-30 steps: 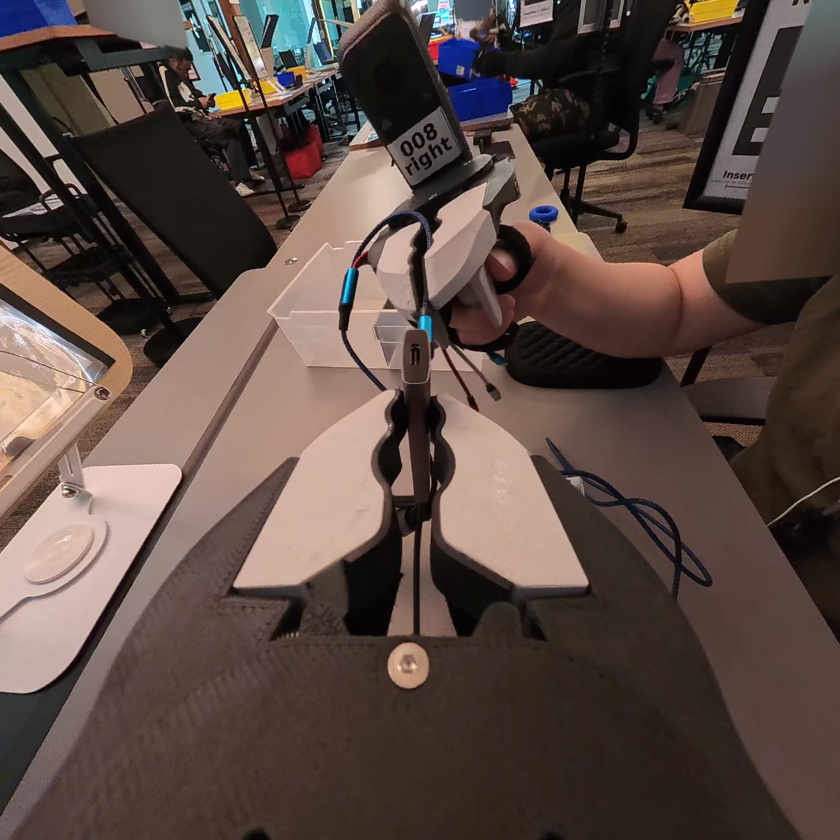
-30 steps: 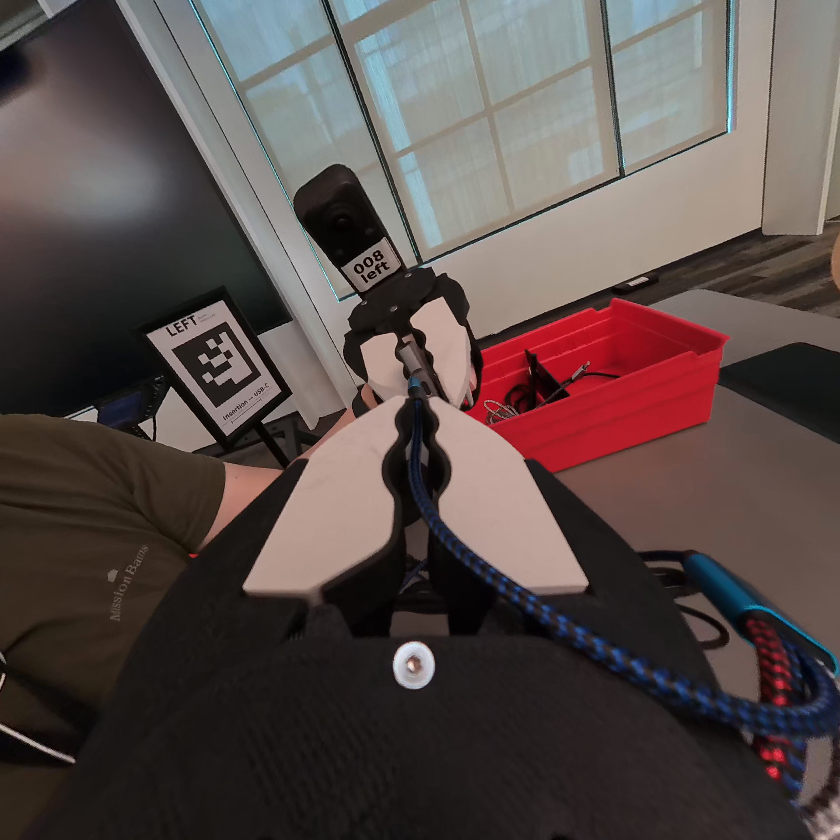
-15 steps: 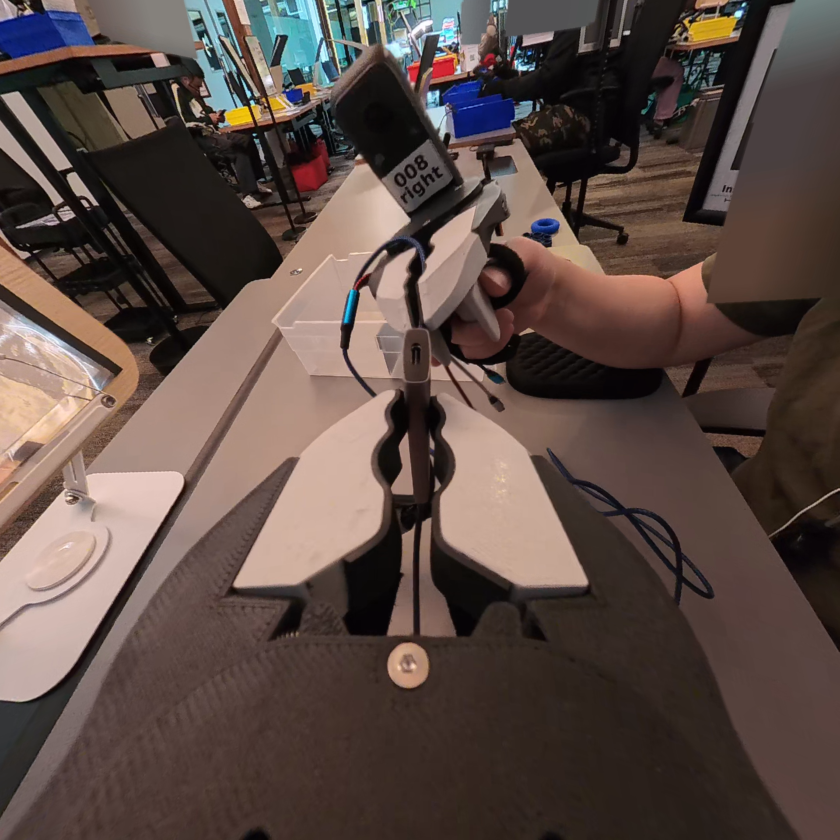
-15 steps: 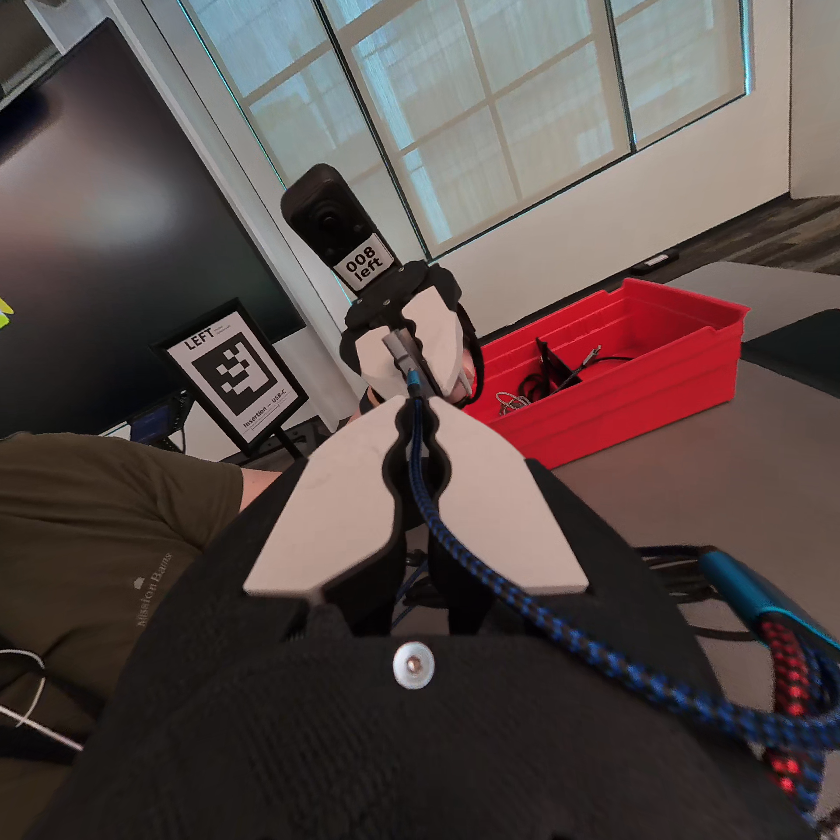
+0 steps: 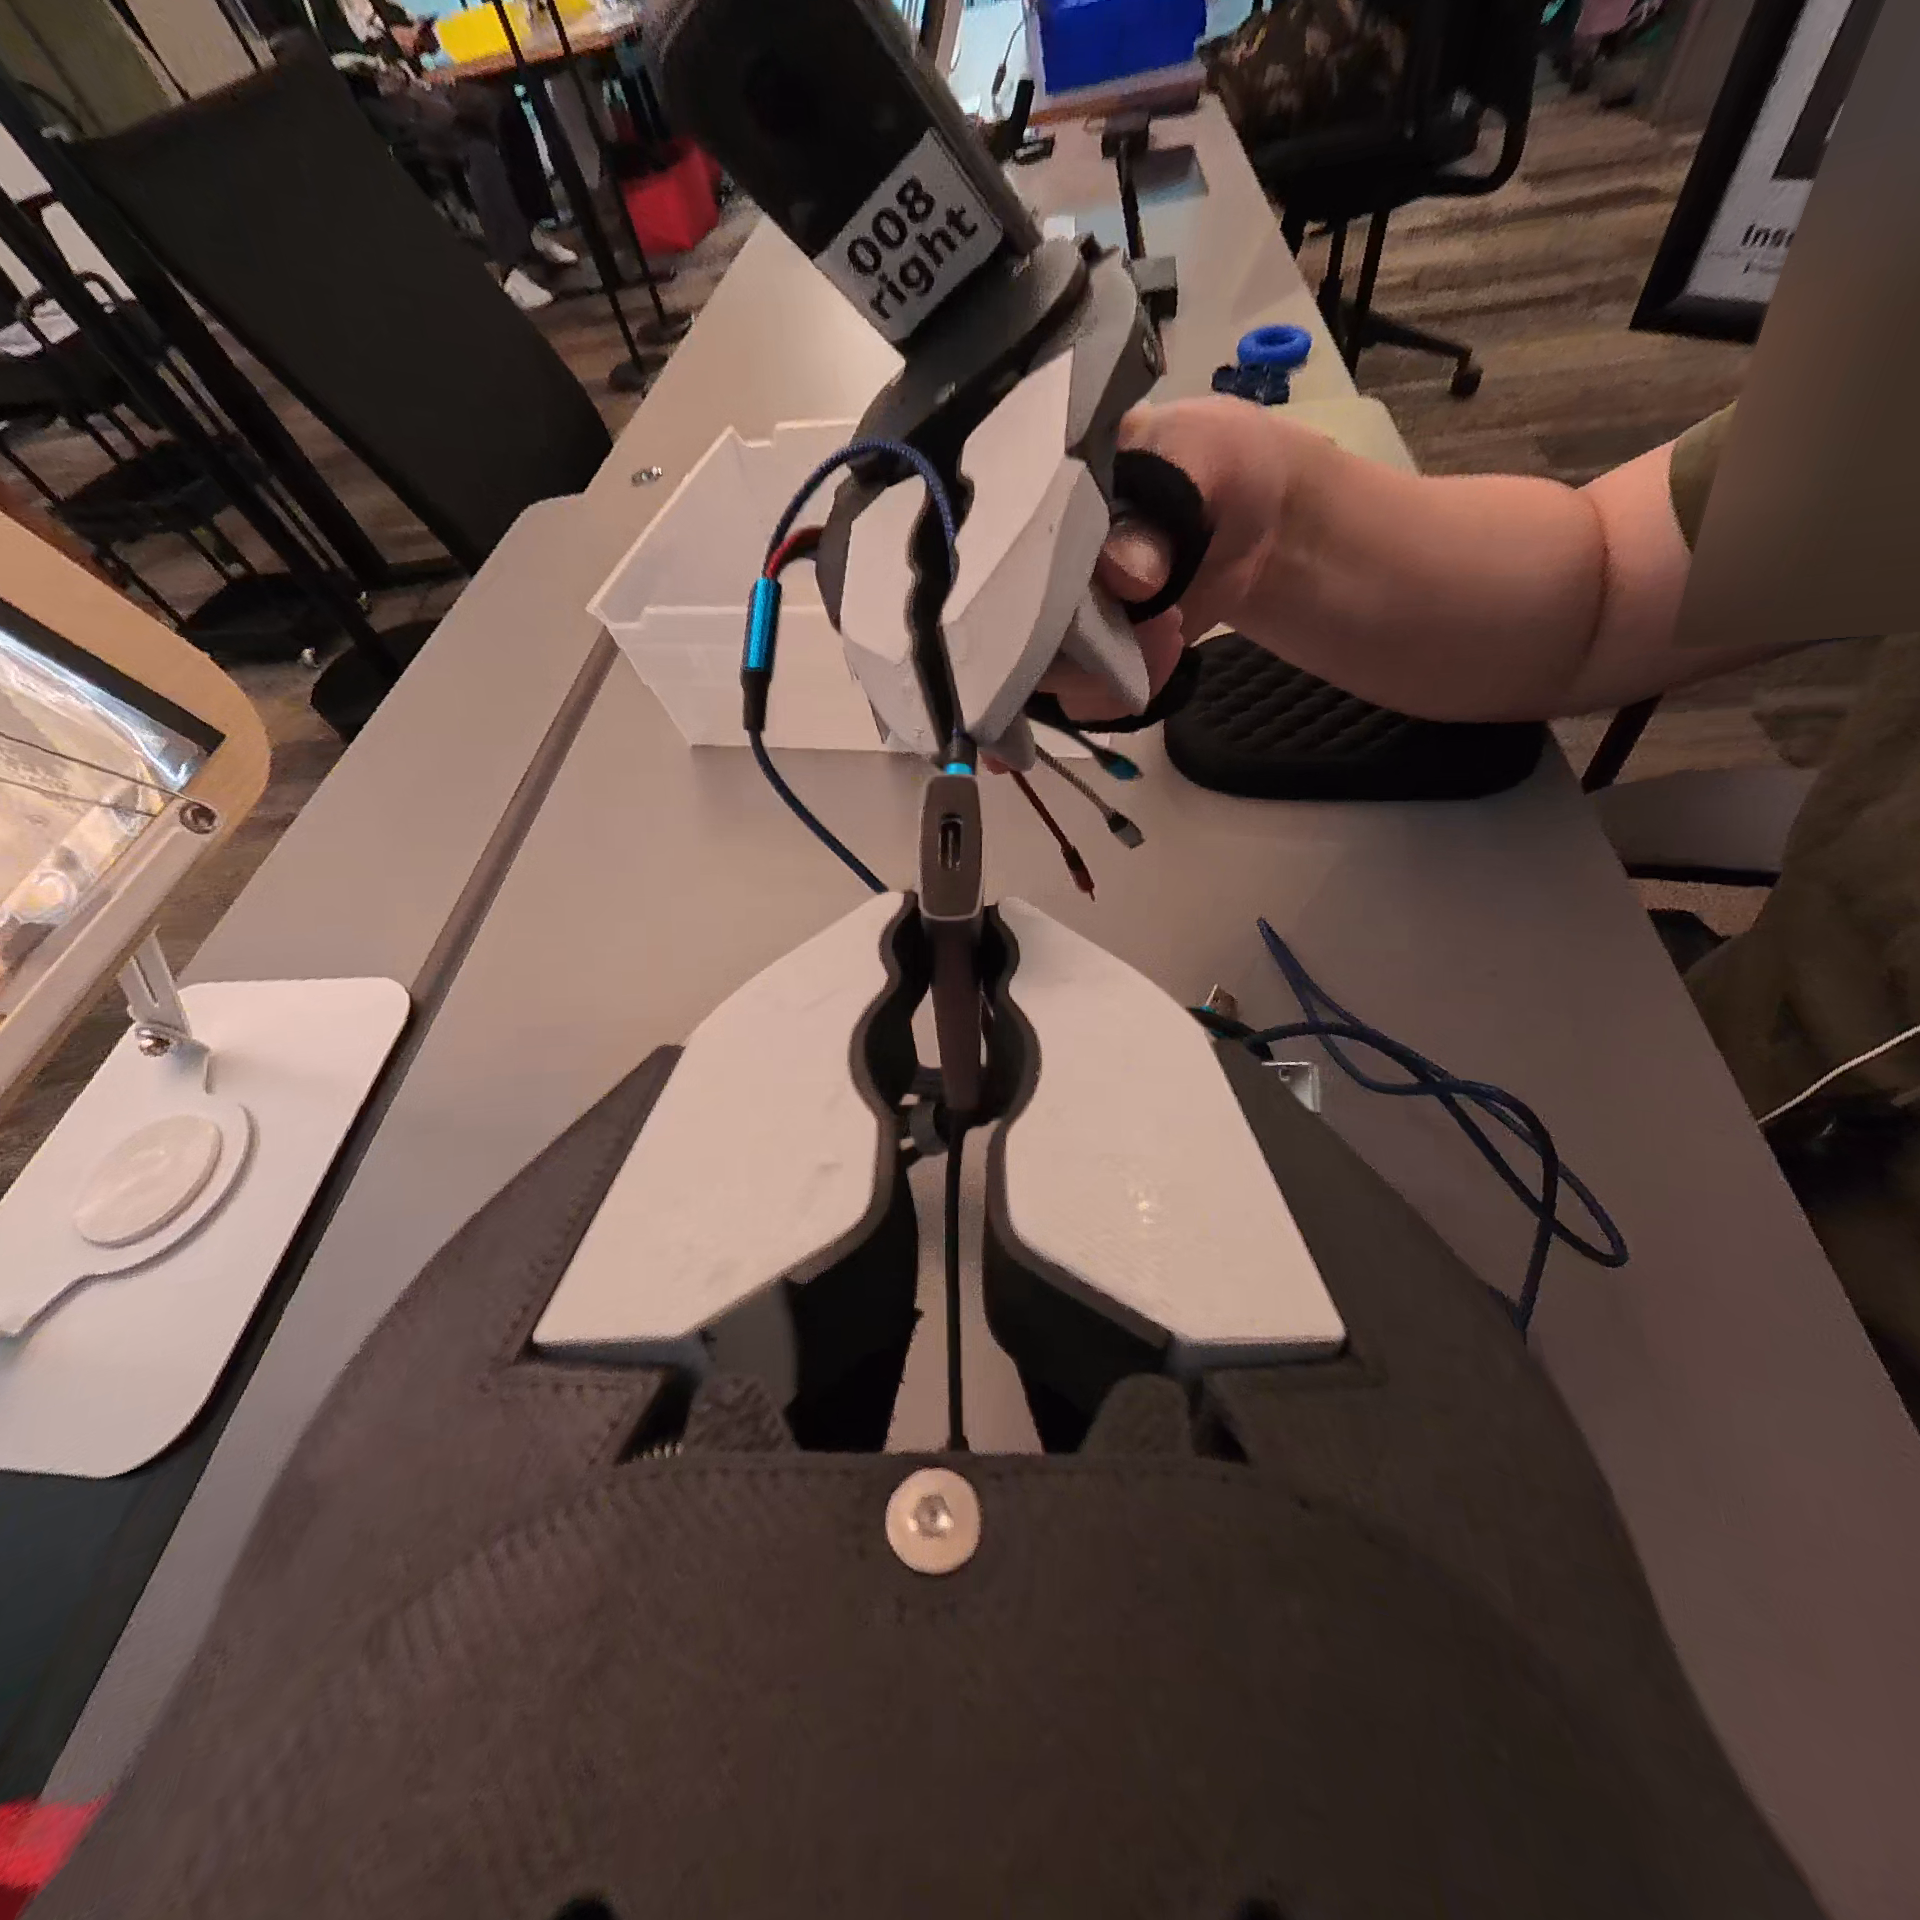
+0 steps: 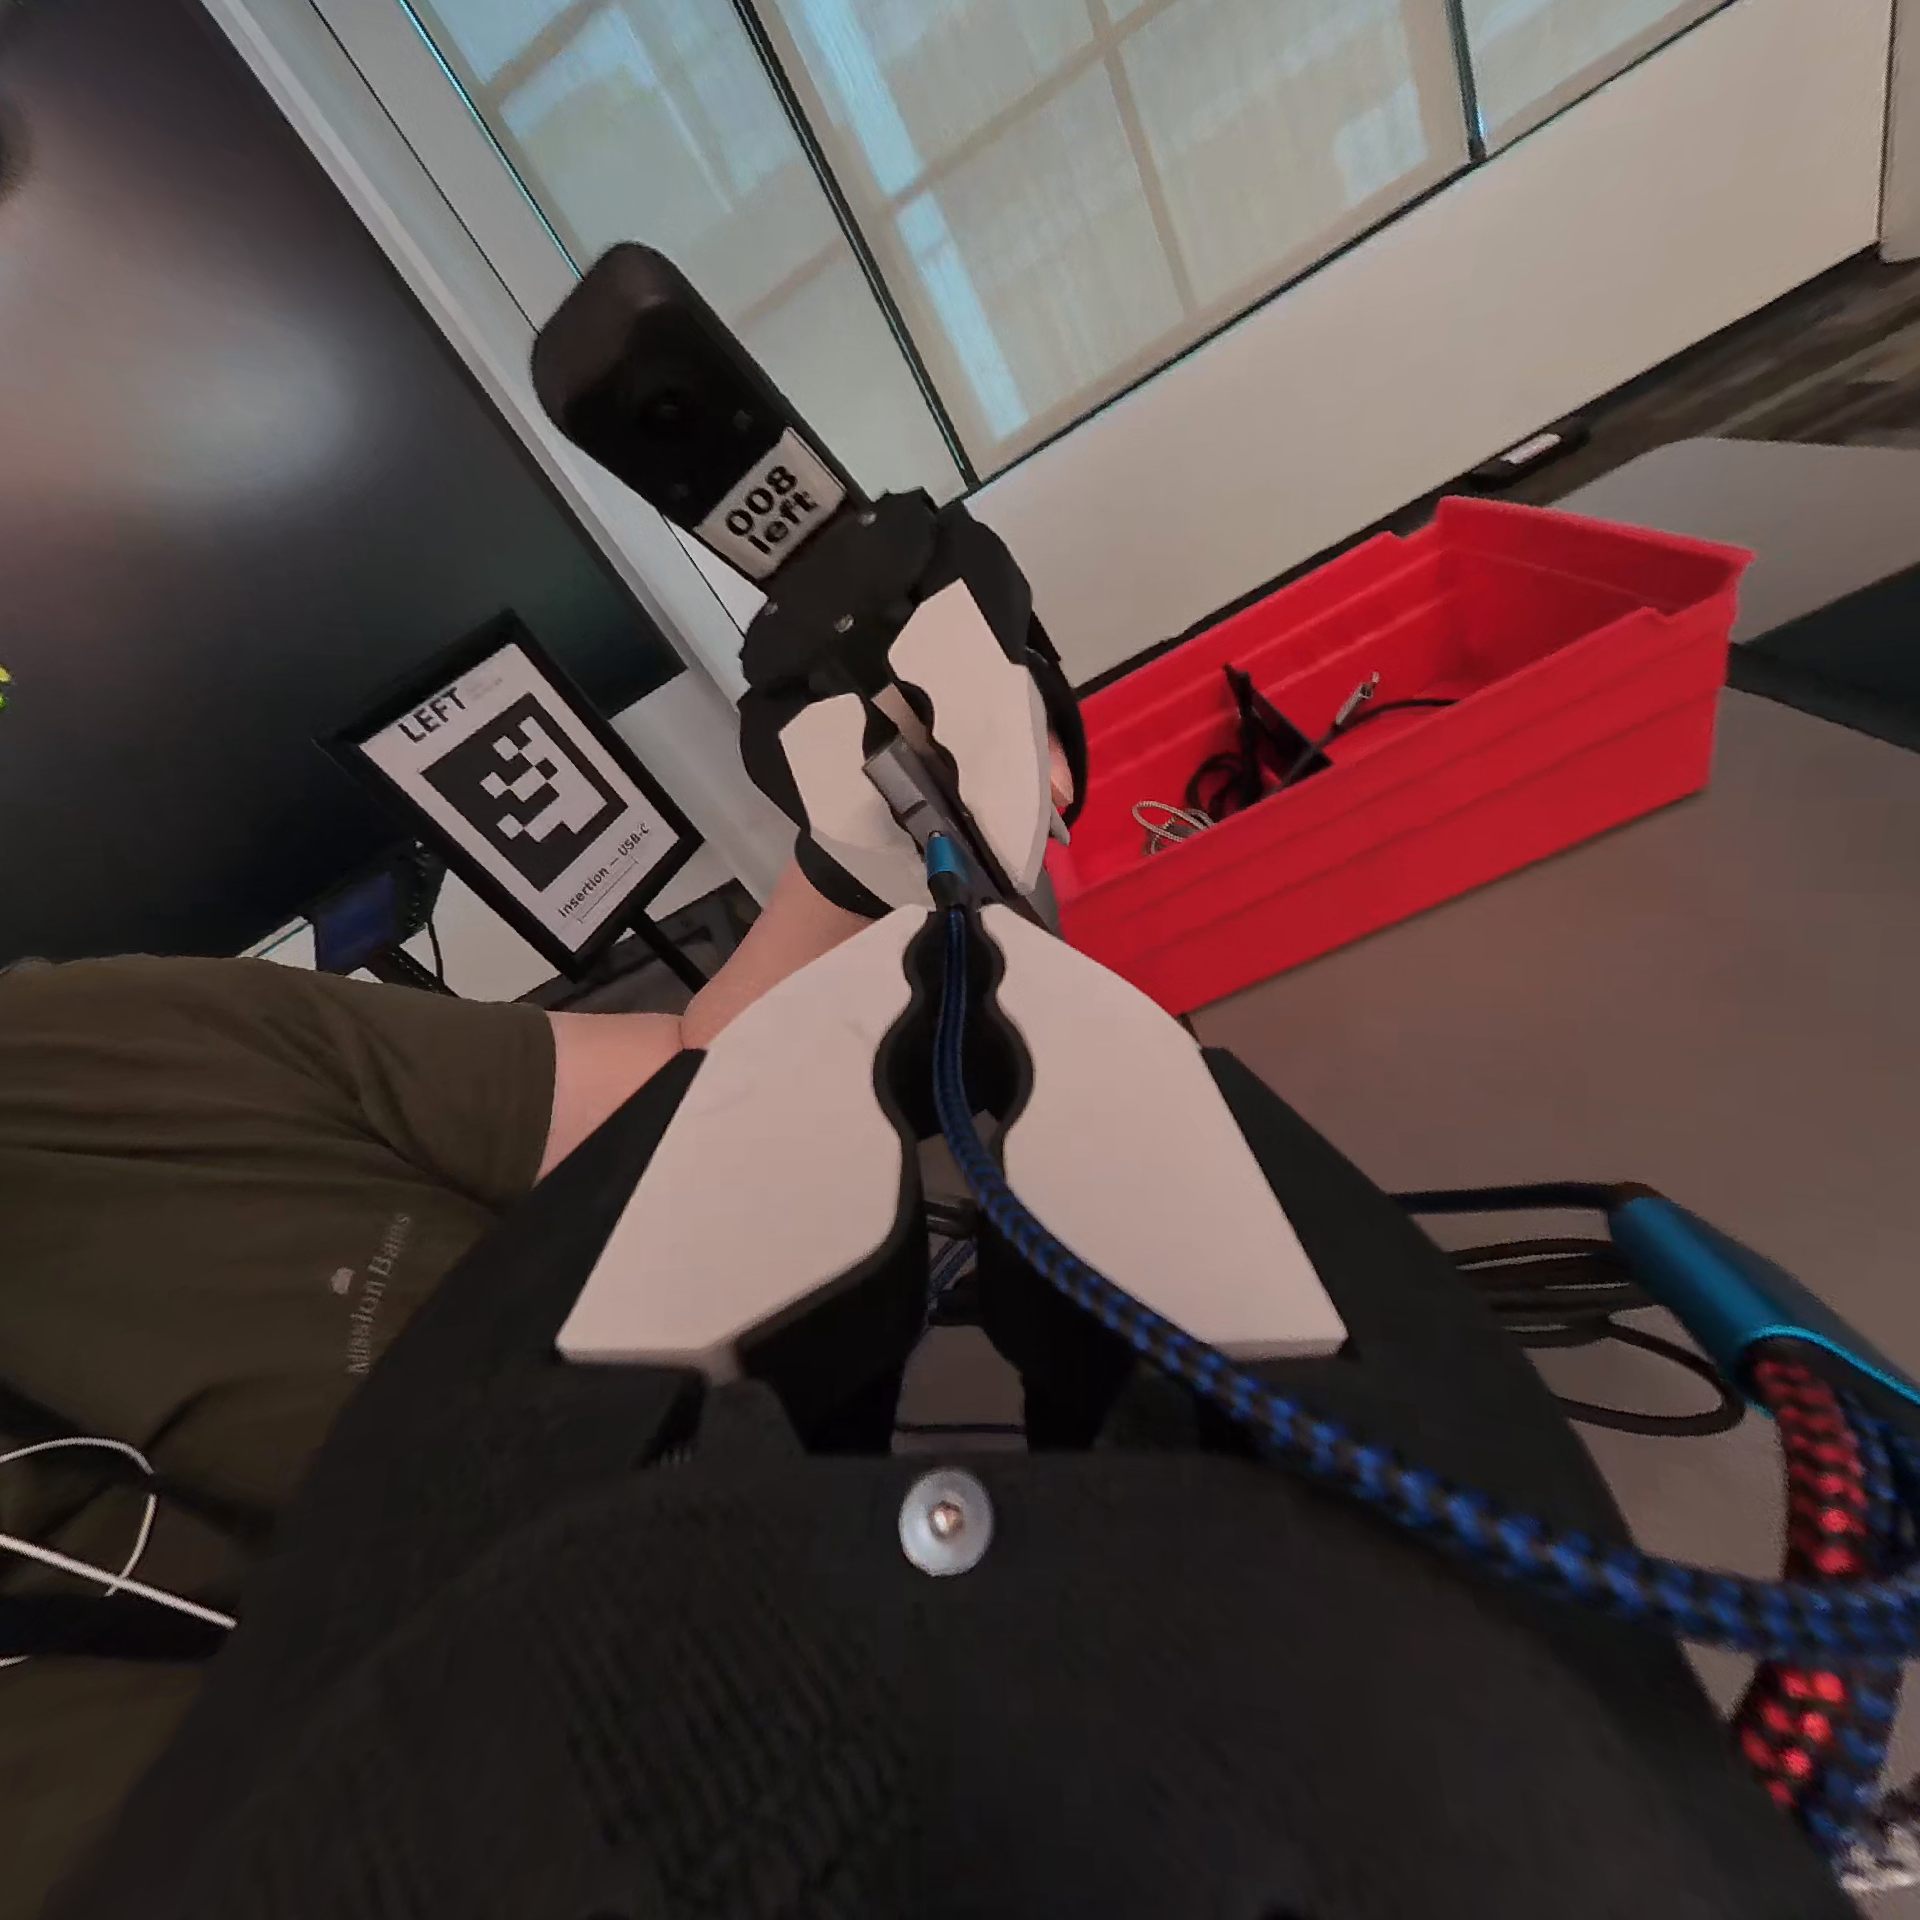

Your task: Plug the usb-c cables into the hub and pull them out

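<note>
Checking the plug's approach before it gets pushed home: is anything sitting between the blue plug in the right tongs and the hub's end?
Nothing visible. The blue plug meets the hub end-on, right at its tip, both pinched in shut tongs. The loose connector ends dangle beside the hub, not across that end.

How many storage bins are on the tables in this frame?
2. A clear plastic bin sits on the grey table behind the right gripper; a red bin holding loose cables sits behind the left gripper. Others may be out of view.
</note>
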A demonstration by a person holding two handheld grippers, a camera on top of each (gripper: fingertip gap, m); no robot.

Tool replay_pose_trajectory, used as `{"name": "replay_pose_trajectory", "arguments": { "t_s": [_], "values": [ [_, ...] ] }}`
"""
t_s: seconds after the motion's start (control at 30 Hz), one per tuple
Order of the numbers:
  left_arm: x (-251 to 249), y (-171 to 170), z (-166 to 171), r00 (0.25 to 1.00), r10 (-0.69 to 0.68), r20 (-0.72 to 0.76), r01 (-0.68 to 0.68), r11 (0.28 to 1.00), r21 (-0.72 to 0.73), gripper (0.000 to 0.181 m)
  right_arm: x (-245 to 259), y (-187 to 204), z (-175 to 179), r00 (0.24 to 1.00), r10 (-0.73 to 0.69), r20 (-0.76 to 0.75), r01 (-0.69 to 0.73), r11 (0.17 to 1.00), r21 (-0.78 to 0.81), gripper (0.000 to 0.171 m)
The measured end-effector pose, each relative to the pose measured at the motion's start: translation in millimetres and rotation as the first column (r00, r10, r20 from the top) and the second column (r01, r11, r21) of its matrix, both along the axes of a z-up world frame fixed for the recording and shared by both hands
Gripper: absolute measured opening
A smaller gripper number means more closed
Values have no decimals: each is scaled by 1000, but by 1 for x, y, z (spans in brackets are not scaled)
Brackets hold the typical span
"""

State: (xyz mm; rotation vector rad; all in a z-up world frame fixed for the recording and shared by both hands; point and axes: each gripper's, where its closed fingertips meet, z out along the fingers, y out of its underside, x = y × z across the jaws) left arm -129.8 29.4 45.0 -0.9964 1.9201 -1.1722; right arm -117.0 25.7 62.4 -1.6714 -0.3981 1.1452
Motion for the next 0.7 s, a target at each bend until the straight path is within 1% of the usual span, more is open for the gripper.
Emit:
{"name": "replay_pose_trajectory", "arguments": {
  "t_s": [0.13, 0.33, 0.43, 0.67, 0.7],
  "values": [
    [0, -1, -6, 999, 8, -43, -7, 1000, 27, 8, 0, 0, -3, 1000, 4, 1, -4, 1000, -31, 4],
    [2, 1, -26, 988, 41, -147, -25, 994, 106, 9, -5, 0, -13, 996, 7, 91, -3, 999, -44, 4],
    [2, 2, -28, 986, 48, -159, -31, 994, 108, 9, -4, 1, -16, 990, -6, 141, 10, 1000, -27, 4],
    [4, 4, -34, 979, 77, -188, -47, 986, 158, 9, -7, 2, -18, 991, -3, 134, 6, 1000, -23, 4],
    [4, 3, -37, 976, 78, -204, -44, 985, 170, 8, -8, 1, -20, 988, -1, 155, 5, 1000, -25, 4]
  ]
}}
